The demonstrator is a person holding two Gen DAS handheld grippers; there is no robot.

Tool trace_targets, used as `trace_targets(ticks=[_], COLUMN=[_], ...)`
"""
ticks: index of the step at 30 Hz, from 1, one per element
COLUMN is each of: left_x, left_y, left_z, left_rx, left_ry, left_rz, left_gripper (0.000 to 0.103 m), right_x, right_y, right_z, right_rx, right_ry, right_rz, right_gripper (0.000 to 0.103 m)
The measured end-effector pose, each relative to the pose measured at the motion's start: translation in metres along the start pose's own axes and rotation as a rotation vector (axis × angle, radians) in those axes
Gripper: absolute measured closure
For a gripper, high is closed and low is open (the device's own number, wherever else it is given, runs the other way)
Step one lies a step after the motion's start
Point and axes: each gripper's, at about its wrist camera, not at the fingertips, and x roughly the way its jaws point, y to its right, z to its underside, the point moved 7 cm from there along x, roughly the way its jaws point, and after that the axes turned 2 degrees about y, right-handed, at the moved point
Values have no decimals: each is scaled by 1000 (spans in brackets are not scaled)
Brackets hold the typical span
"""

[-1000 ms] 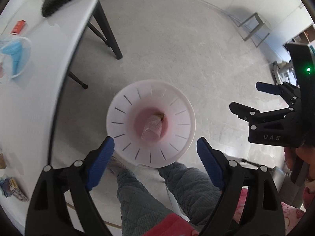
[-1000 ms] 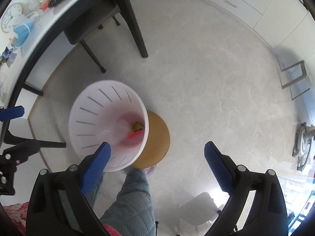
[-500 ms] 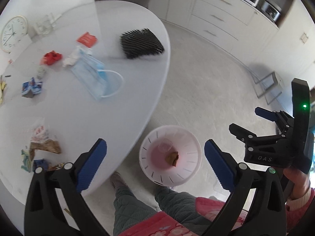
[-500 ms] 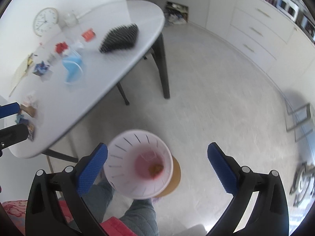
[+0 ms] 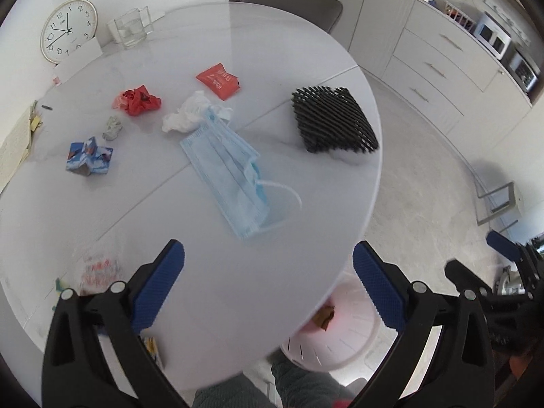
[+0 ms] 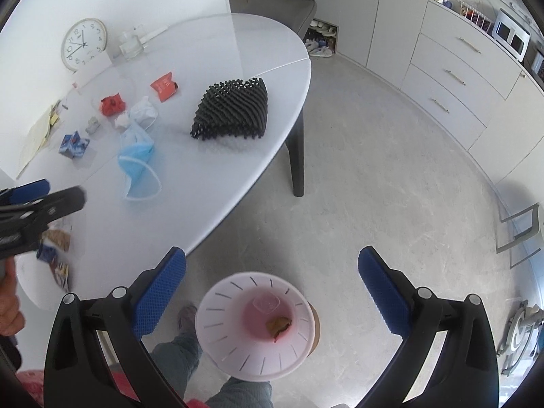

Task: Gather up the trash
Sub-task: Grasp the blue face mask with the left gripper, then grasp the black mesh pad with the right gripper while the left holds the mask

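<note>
A white slotted bin (image 6: 255,326) stands on the floor by my legs, with a clear cup and a brown scrap inside; it shows partly under the table edge in the left wrist view (image 5: 343,336). Trash lies on the white table (image 5: 258,44): a blue face mask (image 5: 231,173), white tissue (image 5: 190,112), red wrapper (image 5: 219,80), crumpled red scrap (image 5: 137,100), blue carton (image 5: 88,156). My left gripper (image 5: 268,282) is open and empty above the table's near edge. My right gripper (image 6: 272,289) is open and empty above the bin.
A black mesh pad (image 5: 333,122) lies at the table's right side. A wall clock (image 5: 66,29) and a glass jug (image 5: 131,27) stand at the back. More wrappers (image 6: 56,248) lie at the near left. Drawers (image 6: 459,78) line the far wall.
Both grippers have lifted and tilted up from the bin toward the table. The table's trash now fills the left wrist view; the bin has slid to the bottom.
</note>
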Motion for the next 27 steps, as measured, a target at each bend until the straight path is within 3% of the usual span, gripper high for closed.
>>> trace_targets(ticks=[5, 8, 10, 12, 13, 14, 15, 27], left_x=[58, 87, 102, 115, 122, 126, 129, 103], left_y=[-3, -4, -7, -12, -13, -14, -16, -31], left_z=[-26, -33, -35, -33, -32, -30, -30, -40], left_rx=[-10, -10, -29, -57, -67, -70, -70, -63], left_ry=[-33, -66, -90, -131, -159, -174, -186, -152], left_rz=[-40, -43, -36, -28, -19, -13, -19, -9], left_gripper=[8, 19, 32, 64, 72, 88, 93, 98], right_x=[22, 32, 38, 43, 46, 48, 50, 110], right_y=[-2, 0, 2, 2, 2, 1, 0, -42], right_z=[-20, -31, -37, -42, -46, -48, -51, -99], right_rx=[8, 19, 29, 38, 42, 43, 41, -5], right_ry=[-26, -39, -45, -49, -51, -53, -53, -87], right_rz=[11, 19, 25, 27, 25, 23, 22, 0], right_gripper=[2, 2, 2, 2, 2, 2, 2, 2])
